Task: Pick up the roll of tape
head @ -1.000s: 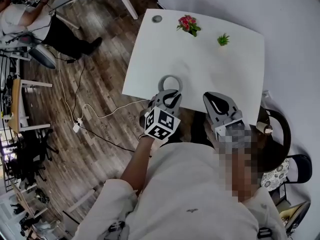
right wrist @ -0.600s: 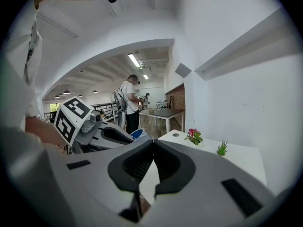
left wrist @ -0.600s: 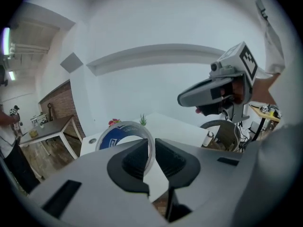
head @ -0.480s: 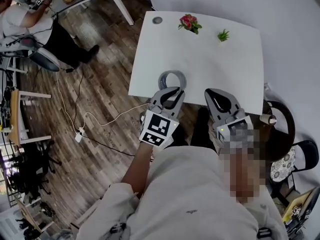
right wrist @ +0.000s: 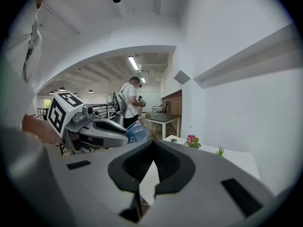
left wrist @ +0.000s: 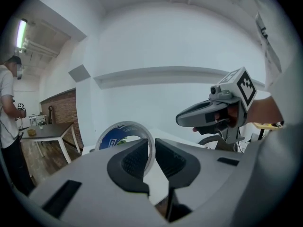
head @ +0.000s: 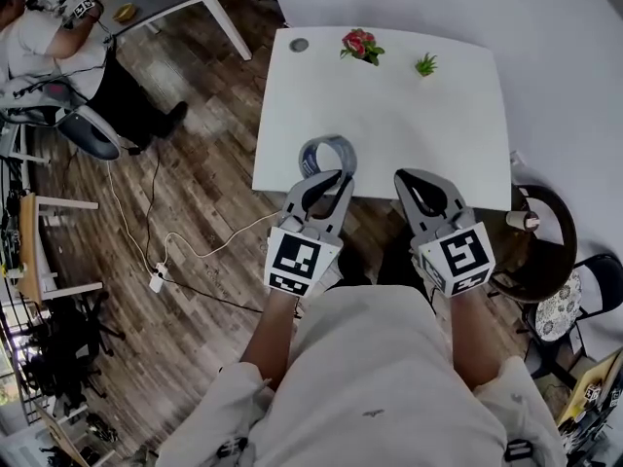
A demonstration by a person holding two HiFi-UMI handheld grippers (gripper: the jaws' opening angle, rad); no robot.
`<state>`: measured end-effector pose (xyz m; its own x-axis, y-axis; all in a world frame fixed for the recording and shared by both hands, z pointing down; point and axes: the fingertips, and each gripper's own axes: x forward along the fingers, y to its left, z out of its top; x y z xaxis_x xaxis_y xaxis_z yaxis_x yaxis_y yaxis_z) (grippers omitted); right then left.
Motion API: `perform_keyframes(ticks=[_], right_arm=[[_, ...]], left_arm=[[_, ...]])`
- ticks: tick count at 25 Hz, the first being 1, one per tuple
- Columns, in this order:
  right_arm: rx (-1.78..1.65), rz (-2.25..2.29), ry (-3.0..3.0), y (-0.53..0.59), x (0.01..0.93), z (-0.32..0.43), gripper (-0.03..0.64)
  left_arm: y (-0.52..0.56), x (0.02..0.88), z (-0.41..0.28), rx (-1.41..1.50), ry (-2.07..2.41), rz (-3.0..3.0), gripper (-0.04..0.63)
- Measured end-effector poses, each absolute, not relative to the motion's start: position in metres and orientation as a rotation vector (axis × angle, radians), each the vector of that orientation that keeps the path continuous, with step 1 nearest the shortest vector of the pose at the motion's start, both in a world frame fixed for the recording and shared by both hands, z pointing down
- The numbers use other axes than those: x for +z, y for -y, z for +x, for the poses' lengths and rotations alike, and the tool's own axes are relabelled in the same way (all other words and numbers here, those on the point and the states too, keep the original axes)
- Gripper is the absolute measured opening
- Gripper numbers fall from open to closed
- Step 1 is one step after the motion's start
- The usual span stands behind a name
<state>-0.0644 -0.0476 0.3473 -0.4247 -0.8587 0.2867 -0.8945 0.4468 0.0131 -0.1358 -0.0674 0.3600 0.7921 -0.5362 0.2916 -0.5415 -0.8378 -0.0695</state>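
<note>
The left tongs (head: pixel 326 185) are nearly closed, their two pads pinching the thin wall of the roll of tape (left wrist: pixel 111 137). The right tongs (head: pixel 421 185) sit just beside them at the same level, tips together with nothing between them. Both point forward over the near edge of a white tabletop (head: pixel 409 125), which stretches away ahead of them. Dark wooden floor (head: pixel 185 193) lies to the left of the left tongs, and far out on that side a person (head: pixel 49 47) sits at another desk. A dark round chair (head: pixel 545 251) stands to the right of the right tongs. The roll stands on edge ahead of the left tips, its blue inner face towards that camera. Well ahead, near the far edge of the tabletop, are a pink flower (head: pixel 362 45), a small green plant (head: pixel 425 64) and a small grey disc (head: pixel 299 44).
</note>
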Motion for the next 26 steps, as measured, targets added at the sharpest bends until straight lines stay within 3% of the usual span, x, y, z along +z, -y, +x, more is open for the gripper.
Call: perform_keyframes(ticks=[26], right_arm=[[0.211, 1.535, 2.461, 0.046, 0.344, -0.064, 0.003]], left_arm=[[0.063, 0.349, -0.140, 0.459, 0.924, 2.987, 0.058]])
